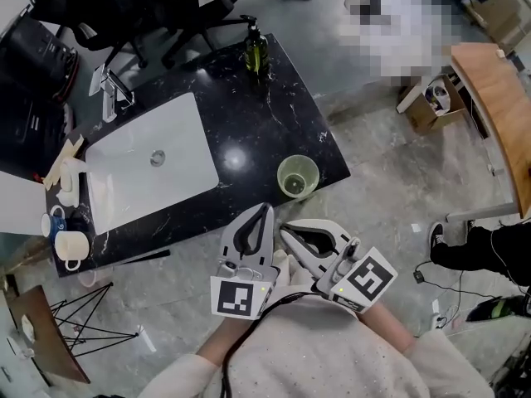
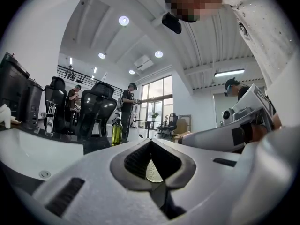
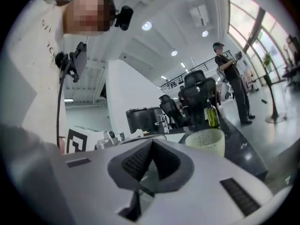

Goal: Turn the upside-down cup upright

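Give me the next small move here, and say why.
Probably just draw both grippers away to rest. The cup stands upright, mouth up, on the black counter near its corner, and the left gripper and right gripper are both shut, empty and clear of it, so the turning looks done.

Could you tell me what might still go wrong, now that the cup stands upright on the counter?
1. The cup stands near the front edge and corner of the counter; a nudge could tip it onto the floor.
2. The left gripper and right gripper, both shut, hang just in front of it; a forward swing could hit the cup, which looks light and empty.
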Demonstrator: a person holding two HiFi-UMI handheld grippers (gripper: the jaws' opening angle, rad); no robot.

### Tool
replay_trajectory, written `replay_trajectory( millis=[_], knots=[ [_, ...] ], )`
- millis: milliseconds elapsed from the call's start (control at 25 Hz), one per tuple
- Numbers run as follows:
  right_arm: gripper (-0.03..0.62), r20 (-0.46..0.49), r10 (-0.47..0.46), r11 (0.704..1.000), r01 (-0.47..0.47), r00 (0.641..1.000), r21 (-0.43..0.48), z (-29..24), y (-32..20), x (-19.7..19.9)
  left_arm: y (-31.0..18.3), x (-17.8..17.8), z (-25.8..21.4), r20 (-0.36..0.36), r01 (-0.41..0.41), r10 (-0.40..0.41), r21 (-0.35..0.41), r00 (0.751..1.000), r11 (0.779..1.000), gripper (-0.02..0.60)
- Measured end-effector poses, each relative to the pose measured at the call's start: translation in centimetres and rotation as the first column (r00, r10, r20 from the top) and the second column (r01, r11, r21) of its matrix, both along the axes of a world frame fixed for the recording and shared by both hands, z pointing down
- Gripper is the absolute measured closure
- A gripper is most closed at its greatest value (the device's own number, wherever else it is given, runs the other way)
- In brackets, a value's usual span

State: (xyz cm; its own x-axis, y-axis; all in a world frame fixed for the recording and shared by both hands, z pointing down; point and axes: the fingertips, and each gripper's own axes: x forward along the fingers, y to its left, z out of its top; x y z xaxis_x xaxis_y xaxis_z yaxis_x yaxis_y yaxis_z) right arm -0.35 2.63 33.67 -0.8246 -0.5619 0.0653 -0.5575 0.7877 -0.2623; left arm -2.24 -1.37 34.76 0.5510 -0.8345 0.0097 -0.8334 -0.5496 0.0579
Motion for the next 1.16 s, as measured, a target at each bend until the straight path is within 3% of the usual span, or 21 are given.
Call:
replay_trajectory(
  millis=[200, 440, 640, 1160],
  knots=[
    [0.588, -0.025, 0.109, 0.994, -0.108, 0.994, 0.034, -0.9, -1.2, 1.5, -0.1, 0.9, -1.1, -0.032, -0.003, 0.002, -0.022, 1.0, 1.0, 0.574],
    [0.588, -0.051, 0.161, 0.987, -0.161, 0.986, 0.013, -0.5, -2.2, 2.6, -0.4, 1.1, -1.1, -0.011, 0.003, -0.003, -0.003, 1.0, 1.0, 0.574],
    [0.588, -0.115, 0.226, 0.973, -0.219, 0.967, 0.073, -0.9, -2.9, 3.1, -0.4, 1.4, -1.1, -0.029, 0.014, -0.016, -0.037, 0.999, 0.999, 0.574],
    [0.588, -0.118, 0.243, 0.965, -0.228, 0.963, 0.126, -1.7, -3.3, 3.2, 0.1, 1.0, -1.5, -0.028, 0.035, -0.036, -0.04, 0.999, 0.999, 0.574]
  ],
)
